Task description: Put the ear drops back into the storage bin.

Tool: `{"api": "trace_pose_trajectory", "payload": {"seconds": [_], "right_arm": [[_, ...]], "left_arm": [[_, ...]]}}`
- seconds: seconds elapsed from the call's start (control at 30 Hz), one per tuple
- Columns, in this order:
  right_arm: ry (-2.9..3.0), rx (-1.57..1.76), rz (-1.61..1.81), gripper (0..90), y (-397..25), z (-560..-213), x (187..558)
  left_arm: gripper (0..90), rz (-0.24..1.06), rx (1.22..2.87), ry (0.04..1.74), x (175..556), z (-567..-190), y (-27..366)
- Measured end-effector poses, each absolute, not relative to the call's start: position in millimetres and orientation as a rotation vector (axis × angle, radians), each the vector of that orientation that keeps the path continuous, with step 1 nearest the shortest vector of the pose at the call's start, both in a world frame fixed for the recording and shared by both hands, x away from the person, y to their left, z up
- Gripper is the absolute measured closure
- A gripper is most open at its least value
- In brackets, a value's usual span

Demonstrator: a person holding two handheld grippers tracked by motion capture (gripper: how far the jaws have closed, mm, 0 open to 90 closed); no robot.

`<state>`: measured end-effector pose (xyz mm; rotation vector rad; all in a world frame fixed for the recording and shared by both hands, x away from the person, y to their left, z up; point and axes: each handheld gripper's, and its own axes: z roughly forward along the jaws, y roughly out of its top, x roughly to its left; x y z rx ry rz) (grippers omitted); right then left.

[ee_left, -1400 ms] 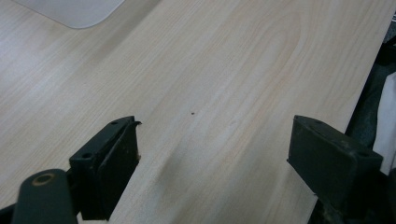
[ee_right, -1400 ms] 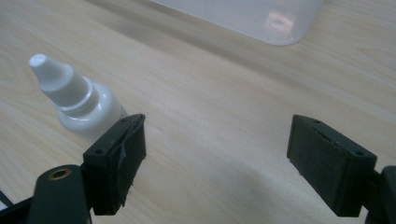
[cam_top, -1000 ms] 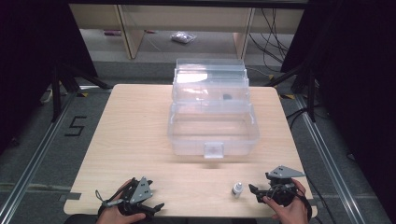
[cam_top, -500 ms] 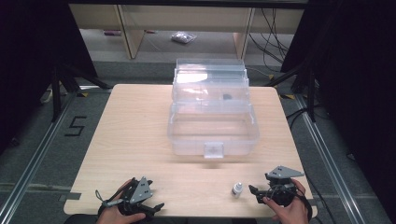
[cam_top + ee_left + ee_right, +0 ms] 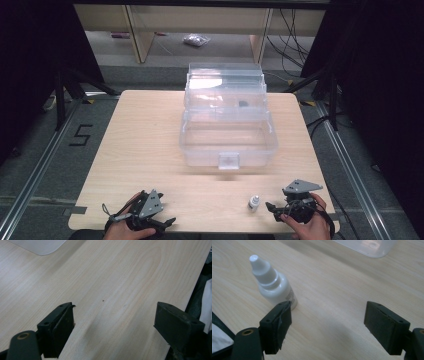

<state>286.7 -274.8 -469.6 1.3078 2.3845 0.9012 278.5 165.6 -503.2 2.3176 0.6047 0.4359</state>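
A small white dropper bottle [image 5: 254,202] stands upright on the wooden table [image 5: 150,140] near its front edge. In the right gripper view the bottle [image 5: 273,283] is just beyond the left jaw, outside the gap. My right gripper [image 5: 272,207] rests open at the front right, just right of the bottle, held by a hand. At the front left my left gripper [image 5: 167,222] is open too, with bare wood between its jaws [image 5: 112,315]. A clear plastic box [image 5: 227,137] with its lid raised stands mid-table.
The box's open lid [image 5: 225,90] leans back toward the far edge, with a small dark item [image 5: 243,104] inside. A latch tab [image 5: 228,161] juts from the box front. Shelving, cables and a floor mark "5" [image 5: 80,135] surround the table.
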Motion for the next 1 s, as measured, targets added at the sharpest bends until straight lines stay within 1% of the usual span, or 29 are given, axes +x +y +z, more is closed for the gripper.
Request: {"api": "trace_pose_trajectory", "payload": {"seconds": [0.43,0.53,0.57,0.63,0.7,0.73,0.77,0.8,1.0], "right_arm": [[2.461,1.216,0.855,24.7,-271,-468,284],[2.474,1.227,0.852,24.9,-268,-467,281],[2.474,1.217,0.854,24.9,-267,-467,281],[2.488,1.239,0.852,25.0,-262,-467,278],[2.513,1.175,0.833,25.1,-261,-467,280],[2.512,1.215,0.836,25.4,-258,-467,278],[2.535,1.188,0.807,25.7,-256,-465,278],[2.536,1.154,0.81,26.0,-256,-465,279],[2.562,1.142,0.791,26.9,-249,-465,279]], "left_arm": [[15.6,0.432,2.33,0.597,278,-502,166],[15.6,0.429,2.326,0.6,278,-503,166],[15.6,0.428,2.313,0.625,278,-504,165],[15.6,0.433,2.326,0.599,279,-503,165],[15.6,0.424,2.318,0.617,278,-504,165],[15.6,0.439,2.321,0.602,279,-503,165],[15.6,0.429,2.318,0.622,278,-504,165],[15.6,0.437,2.323,0.603,279,-504,165],[15.6,0.439,2.328,0.611,278,-504,165]]}}
